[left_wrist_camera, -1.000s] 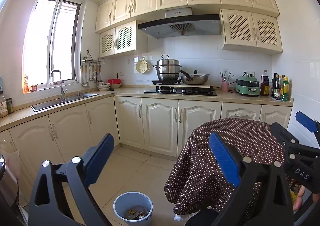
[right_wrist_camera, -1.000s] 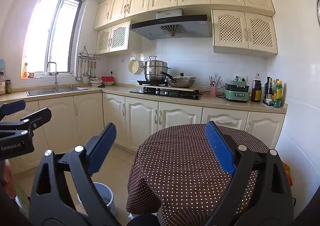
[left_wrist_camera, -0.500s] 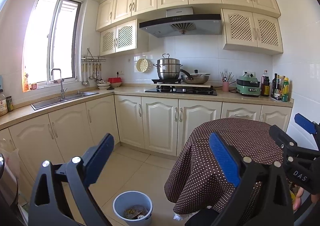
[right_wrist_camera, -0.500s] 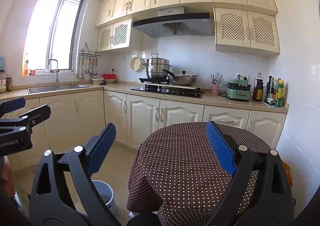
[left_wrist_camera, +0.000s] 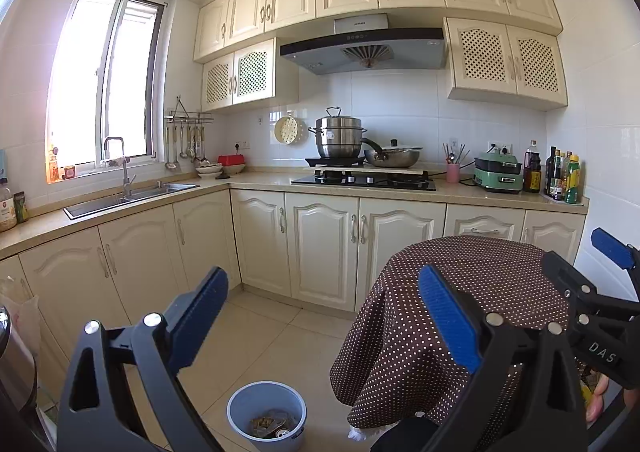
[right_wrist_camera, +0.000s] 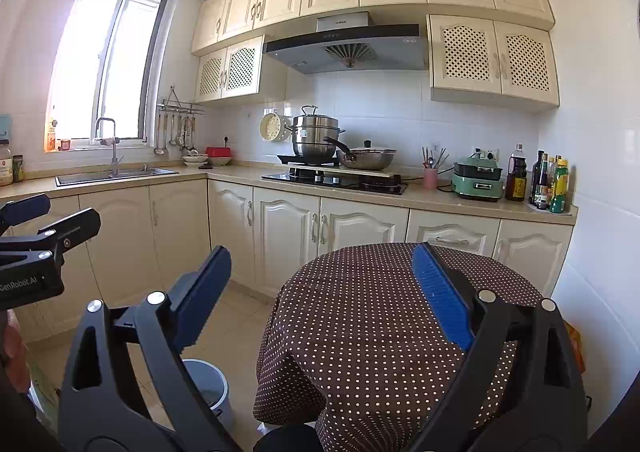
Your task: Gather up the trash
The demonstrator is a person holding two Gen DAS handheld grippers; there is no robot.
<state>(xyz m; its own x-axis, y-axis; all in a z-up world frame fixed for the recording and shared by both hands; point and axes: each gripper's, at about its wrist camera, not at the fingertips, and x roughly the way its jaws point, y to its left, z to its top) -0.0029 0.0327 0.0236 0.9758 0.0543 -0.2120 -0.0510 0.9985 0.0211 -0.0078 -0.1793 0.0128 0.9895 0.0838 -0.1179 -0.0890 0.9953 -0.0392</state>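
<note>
Both tools are held up in the air with nothing in them: the left gripper (left_wrist_camera: pixel 322 316) has its blue-padded fingers (left_wrist_camera: pixel 448 318) spread wide apart, and the right gripper (right_wrist_camera: pixel 320 292) is just as widely splayed, its blue pads (right_wrist_camera: pixel 440 292) gripping nothing. Seen from the left wrist, the right gripper pokes into view at about 3 o'clock, and from the right wrist the left one shows at 9 o'clock, so the two are side by side, apart from each other. Below the left gripper, at roughly 6 o'clock in its view, a pale blue trash bin (left_wrist_camera: pixel 267 414) stands upright on the beige tiled floor (left_wrist_camera: pixel 256 336), with some scraps and what looks like a can lying in its bottom; from the right wrist only part of the bin shows at about 7 o'clock, behind the left finger. Just beside the bin, toward 4 o'clock, is a round table (right_wrist_camera: pixel 360 316) draped in a brown cloth with white dots, its top bare. Beyond it, at 12 o'clock, cream cabinets (left_wrist_camera: pixel 320 244) run under a counter with a black hob, a steel steamer pot (left_wrist_camera: pixel 339 136) and a pan (left_wrist_camera: pixel 394 158). The sink (left_wrist_camera: pixel 128 196) sits at 10 o'clock beneath the bright window (left_wrist_camera: pixel 104 84), and bottles (left_wrist_camera: pixel 560 178) stand at 2 o'clock.
</note>
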